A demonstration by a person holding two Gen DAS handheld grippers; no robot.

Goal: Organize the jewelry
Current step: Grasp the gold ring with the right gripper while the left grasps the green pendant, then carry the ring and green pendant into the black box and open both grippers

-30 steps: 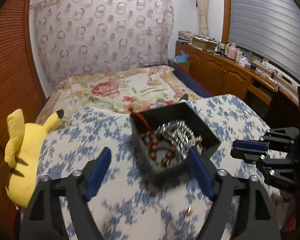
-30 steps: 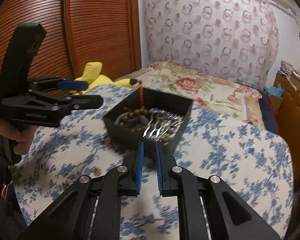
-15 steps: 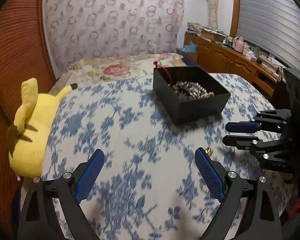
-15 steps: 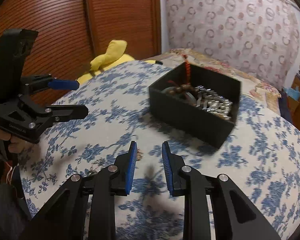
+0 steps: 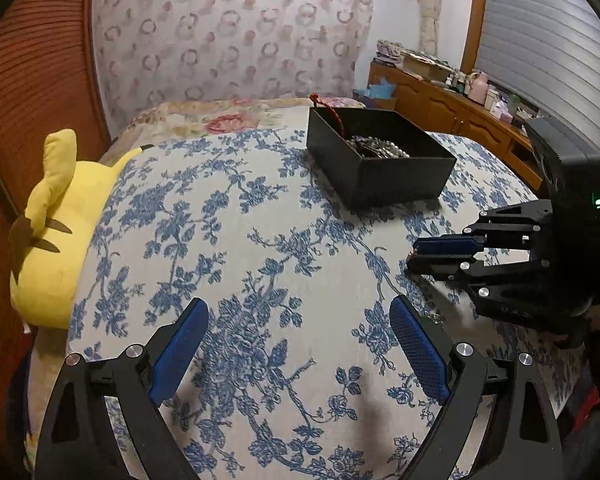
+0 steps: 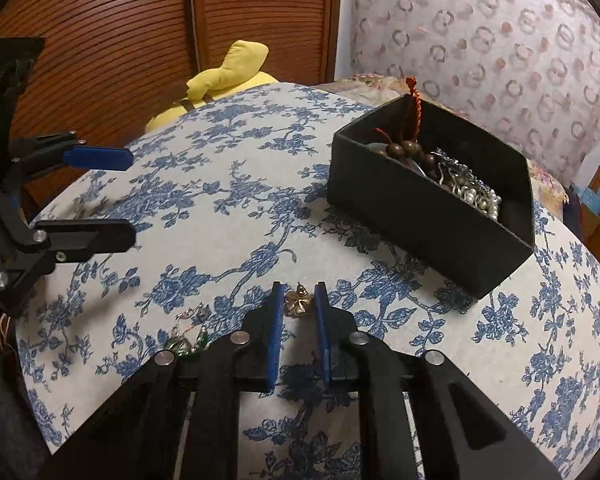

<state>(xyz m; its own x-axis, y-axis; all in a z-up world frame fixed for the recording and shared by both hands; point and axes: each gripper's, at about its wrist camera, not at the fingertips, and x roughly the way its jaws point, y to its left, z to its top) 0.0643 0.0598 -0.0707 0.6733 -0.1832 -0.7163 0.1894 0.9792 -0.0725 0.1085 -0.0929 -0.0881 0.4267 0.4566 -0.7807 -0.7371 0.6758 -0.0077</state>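
I am lowering the right gripper (image 6: 297, 300) over a small gold flower earring (image 6: 297, 303) lying on the blue-floral worktop (image 6: 220, 208); its fingers have just been closing and are straddling the piece, narrow gap, not yet pinching. Best to settle both pads flat on the cloth, then squeeze slowly so it does not skid. Left gripper (image 5: 296, 356) is hovering wide apart, empty. The black box (image 6: 428, 220) is sitting near, beyond. A green-and-silver trinket (image 6: 186, 338) is half hidden behind my finger; its shape is unclear.
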